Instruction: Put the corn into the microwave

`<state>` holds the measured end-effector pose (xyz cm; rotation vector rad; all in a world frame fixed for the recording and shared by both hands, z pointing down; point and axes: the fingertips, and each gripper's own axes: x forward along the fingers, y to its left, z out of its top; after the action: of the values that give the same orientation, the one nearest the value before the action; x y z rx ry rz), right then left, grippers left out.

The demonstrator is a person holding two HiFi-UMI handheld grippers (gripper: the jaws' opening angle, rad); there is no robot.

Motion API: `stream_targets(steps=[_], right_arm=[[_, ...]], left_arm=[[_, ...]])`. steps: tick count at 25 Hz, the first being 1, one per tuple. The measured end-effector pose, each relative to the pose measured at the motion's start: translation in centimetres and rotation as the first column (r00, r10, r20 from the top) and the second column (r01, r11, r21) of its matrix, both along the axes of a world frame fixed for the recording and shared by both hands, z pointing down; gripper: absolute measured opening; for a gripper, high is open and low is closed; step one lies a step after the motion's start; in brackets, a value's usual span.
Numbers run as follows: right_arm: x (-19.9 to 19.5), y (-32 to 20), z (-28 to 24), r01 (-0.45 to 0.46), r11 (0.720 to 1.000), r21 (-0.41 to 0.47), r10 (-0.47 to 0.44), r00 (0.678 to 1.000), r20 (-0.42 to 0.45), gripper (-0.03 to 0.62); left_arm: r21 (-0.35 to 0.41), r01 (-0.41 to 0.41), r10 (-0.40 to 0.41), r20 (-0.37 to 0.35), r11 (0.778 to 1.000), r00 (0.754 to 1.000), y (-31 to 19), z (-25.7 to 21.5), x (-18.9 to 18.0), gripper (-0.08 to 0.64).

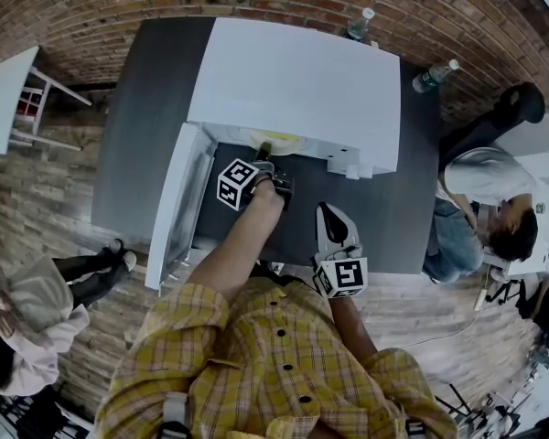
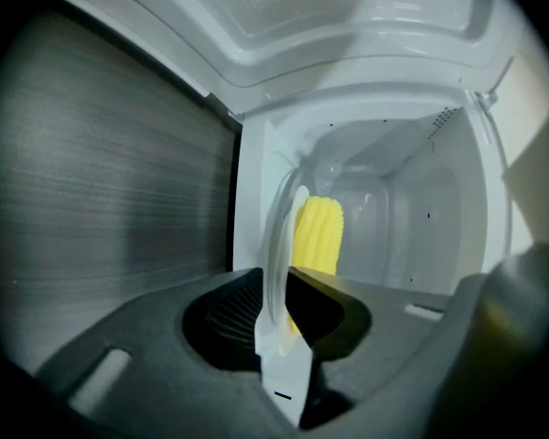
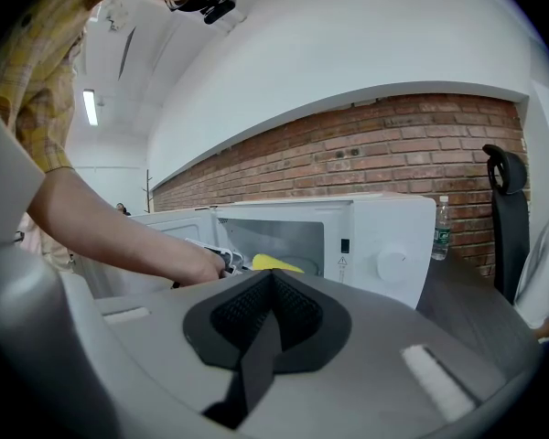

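The white microwave (image 1: pixel 293 85) stands on the dark table (image 1: pixel 137 135) with its door (image 1: pixel 176 204) swung open to the left. My left gripper (image 2: pixel 279 323) reaches into the cavity. The rim of a clear plate (image 2: pixel 279 245) stands between its jaws, with a dark gap beside it on the right, so the pads do not press it. The yellow corn (image 2: pixel 317 236) lies on that plate inside the oven and also shows in the right gripper view as corn (image 3: pixel 274 263). My right gripper (image 3: pixel 270 286) hangs back in front of the microwave, shut and holding nothing.
Two water bottles (image 1: pixel 360 24) (image 1: pixel 435 74) stand behind the microwave. A seated person (image 1: pixel 494 208) and a black chair (image 1: pixel 517 103) are at the right. Another person (image 1: pixel 37 309) is at the lower left, near a white table (image 1: pixel 5 99).
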<state>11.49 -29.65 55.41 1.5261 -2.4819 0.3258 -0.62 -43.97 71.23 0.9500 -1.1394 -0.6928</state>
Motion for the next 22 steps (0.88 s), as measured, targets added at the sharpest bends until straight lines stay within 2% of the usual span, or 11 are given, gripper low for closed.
stream_targets(steps=[6, 11, 17, 22], right_arm=[[0.1, 0.1, 0.0, -0.003, 1.0, -0.005, 0.003, 1.0, 0.001, 0.002], [0.2, 0.3, 0.1, -0.006, 1.0, -0.01, 0.006, 1.0, 0.006, 0.002], [0.2, 0.6, -0.1, -0.005, 1.0, -0.009, 0.005, 1.0, 0.012, 0.003], [-0.2, 0.9, -0.4, -0.003, 1.0, 0.003, 0.003, 1.0, 0.017, 0.003]], left_arm=[[-0.017, 0.036, -0.036, -0.048, 0.999, 0.998, -0.5, 0.8, -0.3, 0.152], [-0.012, 0.039, -0.039, -0.063, 0.999, 0.997, -0.7, 1.1, -0.4, 0.161], [0.004, 0.001, 0.0, -0.099, 1.0, 0.995, -0.3, 0.9, -0.2, 0.163], [0.048, -0.021, 0.026, -0.103, 0.999, 0.994, 0.4, -0.3, -0.1, 0.163]])
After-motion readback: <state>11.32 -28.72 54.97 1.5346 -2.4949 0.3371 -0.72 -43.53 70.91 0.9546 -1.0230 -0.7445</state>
